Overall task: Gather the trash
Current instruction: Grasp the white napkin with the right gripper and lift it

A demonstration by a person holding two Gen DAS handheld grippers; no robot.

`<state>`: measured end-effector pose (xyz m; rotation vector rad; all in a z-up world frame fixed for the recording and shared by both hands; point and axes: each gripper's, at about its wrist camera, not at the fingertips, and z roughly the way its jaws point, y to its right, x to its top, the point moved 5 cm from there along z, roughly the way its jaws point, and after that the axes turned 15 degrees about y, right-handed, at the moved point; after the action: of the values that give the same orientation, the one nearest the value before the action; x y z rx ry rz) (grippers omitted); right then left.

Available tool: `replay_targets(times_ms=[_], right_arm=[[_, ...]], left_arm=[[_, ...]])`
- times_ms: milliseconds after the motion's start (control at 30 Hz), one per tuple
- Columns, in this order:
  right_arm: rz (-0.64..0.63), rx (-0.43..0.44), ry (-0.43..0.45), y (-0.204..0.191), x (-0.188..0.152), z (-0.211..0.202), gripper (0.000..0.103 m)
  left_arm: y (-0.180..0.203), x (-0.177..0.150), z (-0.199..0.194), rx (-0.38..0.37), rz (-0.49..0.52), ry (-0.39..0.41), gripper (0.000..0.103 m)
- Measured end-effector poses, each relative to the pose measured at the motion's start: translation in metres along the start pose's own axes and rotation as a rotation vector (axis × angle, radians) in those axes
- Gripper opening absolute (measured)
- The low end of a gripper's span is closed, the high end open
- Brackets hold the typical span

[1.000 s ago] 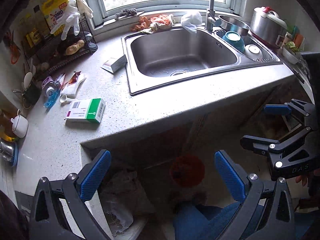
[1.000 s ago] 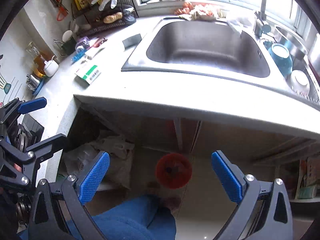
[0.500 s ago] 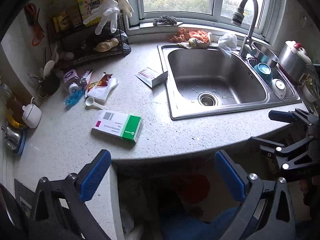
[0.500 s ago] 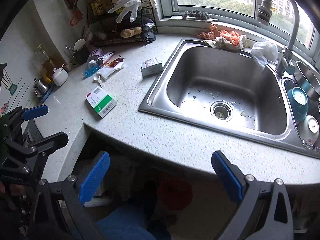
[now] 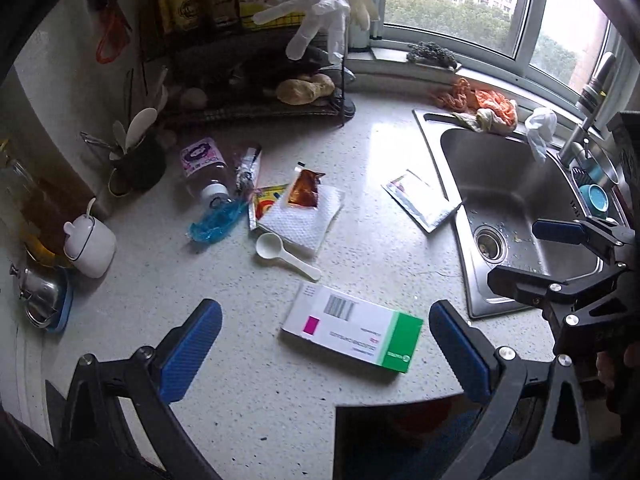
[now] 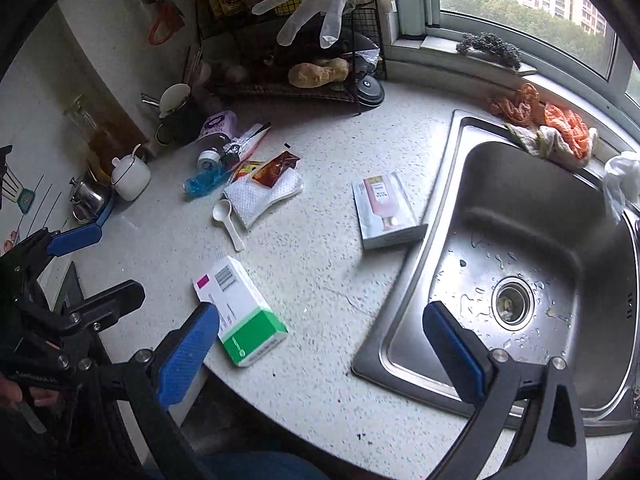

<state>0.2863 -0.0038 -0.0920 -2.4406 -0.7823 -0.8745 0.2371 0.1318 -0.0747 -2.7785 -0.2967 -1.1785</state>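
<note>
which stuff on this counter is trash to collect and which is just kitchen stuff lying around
Likely trash, judging by looks:
- green and white box
- pink and white box
- sauce sachet on the paper napkin
- blue wrapper
- tipped-over bottle

Just lying about:
- white scoop
- white sugar pot
- wire rack
- cloths behind the sink

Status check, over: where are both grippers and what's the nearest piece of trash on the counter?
Left gripper open, empty. Right gripper open, empty. Green-and-white box flat on counter, between left gripper's fingers, untouched. Nothing blocking it.
</note>
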Motion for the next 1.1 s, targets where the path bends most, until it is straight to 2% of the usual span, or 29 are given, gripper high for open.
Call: replay_targets(times_ms=[167,367,433,567,633,700,867,900,933,1000,1100], right_arm=[[0.032,0.050,-0.048,-0.018,0.024,0.050,0.102],[0.002,0.077,-0.124,-0.040,0.034,0.106,0.101],[0.000,0.087,-0.157,-0.045,0.035,0.124,0.094],[0.045,0.068,-0.209,-0.044,0.029,0.154,0.086],[0.065,0.066,-0.233,-0.044,0.026,0.165,0.073],[0.066,0.069,-0.250,-0.045,0.024,0.171,0.065],[0.029,0.089,-0.253,-0.054,0.030,0.182,0.055],[0.013,0.086,-0.255,-0.057,0.031,0.183,0.043],[-0.011,0.076,-0.253,-0.059,0.032,0.185,0.027],[-0.033,0.070,-0.261,-0.061,0.031,0.187,0.011],[-0.024,0.081,-0.256,-0.056,0.028,0.181,0.003]], left_arm=[[-0.038,0.011,0.026,0.036,-0.043,-0.023,0.103],[-0.077,0.013,0.062,0.074,-0.086,-0.069,0.103],[-0.087,0.012,0.073,0.085,-0.100,-0.085,0.103],[-0.105,0.007,0.088,0.109,-0.110,-0.114,0.103],[-0.111,0.003,0.092,0.106,-0.126,-0.126,0.103],[-0.117,-0.002,0.098,0.105,-0.144,-0.142,0.103],[-0.122,-0.011,0.105,0.099,-0.168,-0.165,0.103],[-0.121,-0.011,0.105,0.096,-0.170,-0.167,0.103],[-0.121,-0.012,0.106,0.094,-0.171,-0.169,0.103],[-0.118,-0.011,0.105,0.094,-0.167,-0.169,0.103],[-0.115,-0.008,0.105,0.090,-0.157,-0.166,0.103]])
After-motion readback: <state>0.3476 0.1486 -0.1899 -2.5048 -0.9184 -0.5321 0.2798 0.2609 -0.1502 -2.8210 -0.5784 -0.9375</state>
